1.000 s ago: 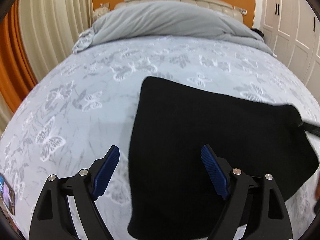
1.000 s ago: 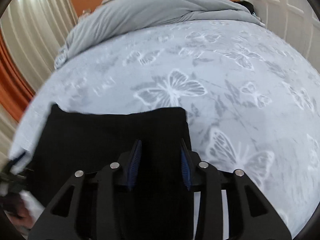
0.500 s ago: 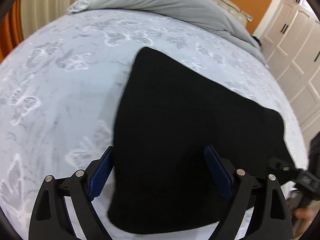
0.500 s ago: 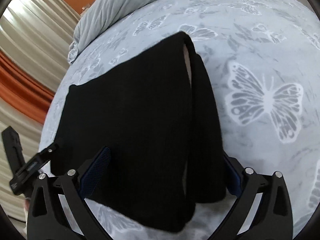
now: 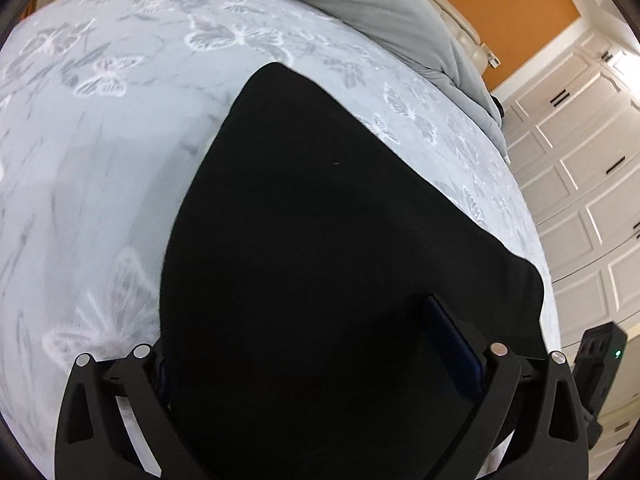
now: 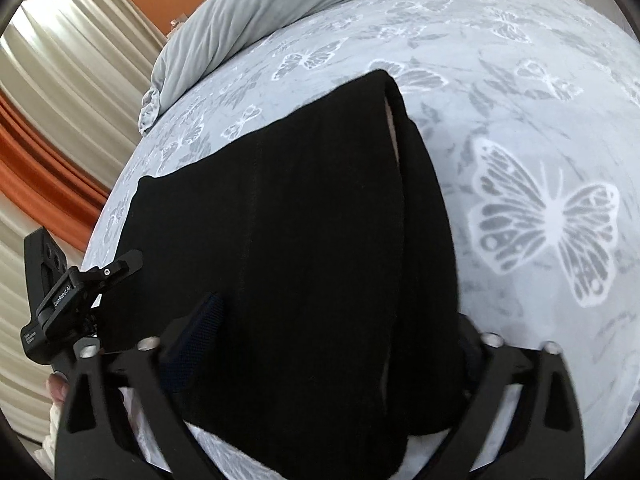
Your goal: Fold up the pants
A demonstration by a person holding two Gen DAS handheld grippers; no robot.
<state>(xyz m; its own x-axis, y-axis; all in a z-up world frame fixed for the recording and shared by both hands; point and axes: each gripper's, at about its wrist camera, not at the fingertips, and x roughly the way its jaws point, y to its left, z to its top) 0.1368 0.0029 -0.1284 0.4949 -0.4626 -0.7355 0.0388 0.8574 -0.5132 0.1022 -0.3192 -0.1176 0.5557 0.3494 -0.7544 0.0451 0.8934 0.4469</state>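
Left gripper (image 5: pixel 320 364) opening, apparently straddling black pants (image 5: pixel 320 220).

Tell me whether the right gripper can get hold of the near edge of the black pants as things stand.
Probably yes. The right gripper already straddles the near end of the folded black pants on the bedspread, its jaws closing with cloth between them. Nothing blocks it; the left gripper sits off at the other corner.

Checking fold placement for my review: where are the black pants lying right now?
In both wrist views the black pants lie folded on the butterfly-print bedspread, at its near end, well short of the grey duvet bunched toward the headboard.
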